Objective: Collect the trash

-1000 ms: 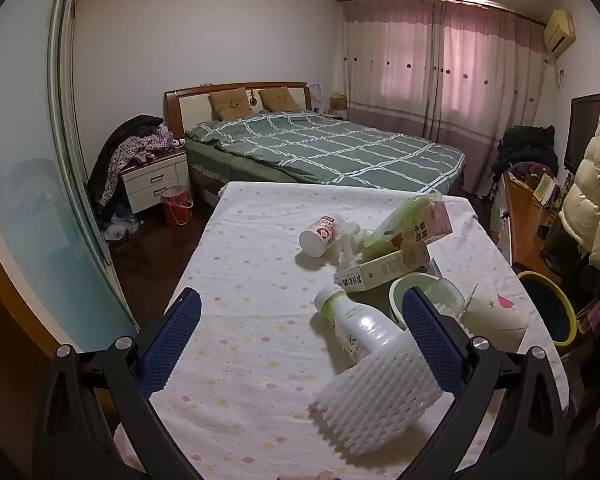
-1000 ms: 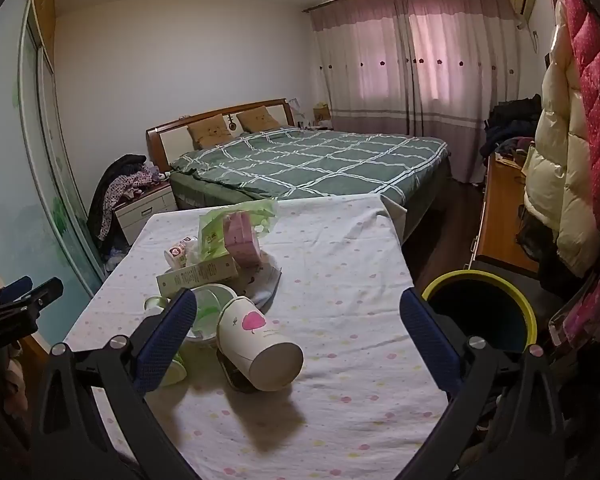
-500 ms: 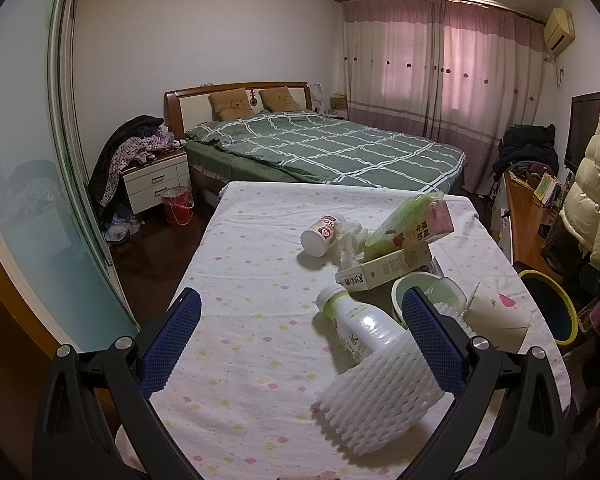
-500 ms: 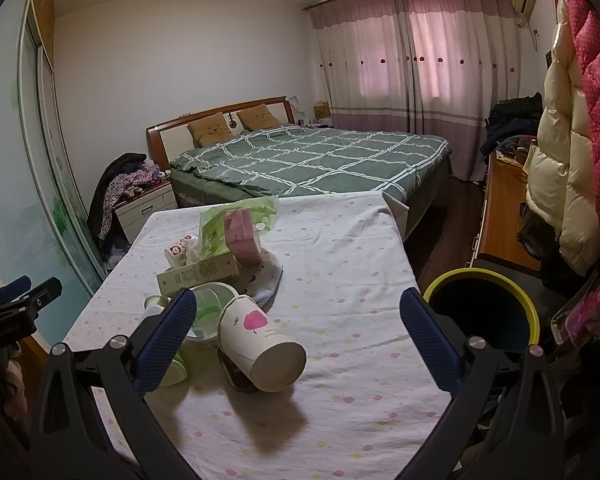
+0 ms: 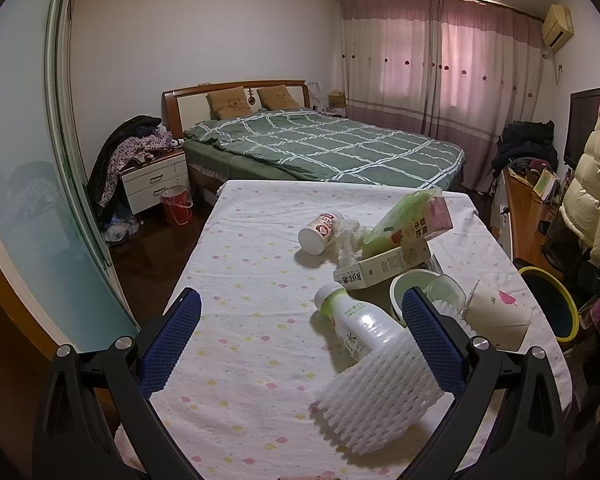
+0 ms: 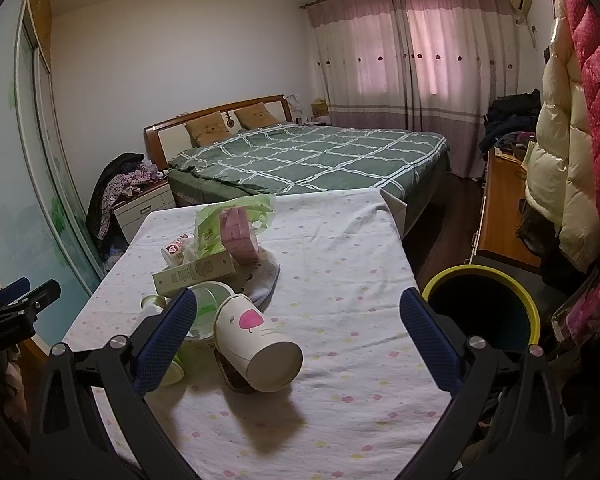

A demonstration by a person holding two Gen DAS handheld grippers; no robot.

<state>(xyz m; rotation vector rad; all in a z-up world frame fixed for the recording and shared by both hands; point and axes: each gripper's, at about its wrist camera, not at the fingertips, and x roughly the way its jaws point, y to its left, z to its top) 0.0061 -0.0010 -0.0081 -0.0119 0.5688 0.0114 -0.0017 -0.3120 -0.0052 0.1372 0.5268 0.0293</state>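
Observation:
Trash lies on a table under a dotted white cloth (image 5: pixel 252 280). In the left wrist view a green-label plastic bottle (image 5: pixel 356 324) lies in a white foam net sleeve (image 5: pixel 376 396), behind it a long carton (image 5: pixel 384 266), a small yoghurt cup (image 5: pixel 318 234), a green bag (image 5: pixel 396 220) and a pink box (image 5: pixel 436 218). My left gripper (image 5: pixel 300 344) is open above the near table edge. In the right wrist view a tipped paper cup (image 6: pixel 256 344) lies beside a green bowl (image 6: pixel 210 300). My right gripper (image 6: pixel 296 340) is open and empty. A yellow-rimmed bin (image 6: pixel 484 312) stands right of the table.
A bed with a green checked cover (image 5: pixel 324 148) stands beyond the table. A nightstand piled with clothes (image 5: pixel 152 176) and a red bucket (image 5: pixel 176 204) are at the left. Jackets (image 6: pixel 572 152) hang at the right above a wooden desk (image 6: pixel 500 216). A sliding glass door (image 5: pixel 28 200) runs along the left.
Both grippers have drifted only slightly; the scene is nearly unchanged and nothing was picked up.

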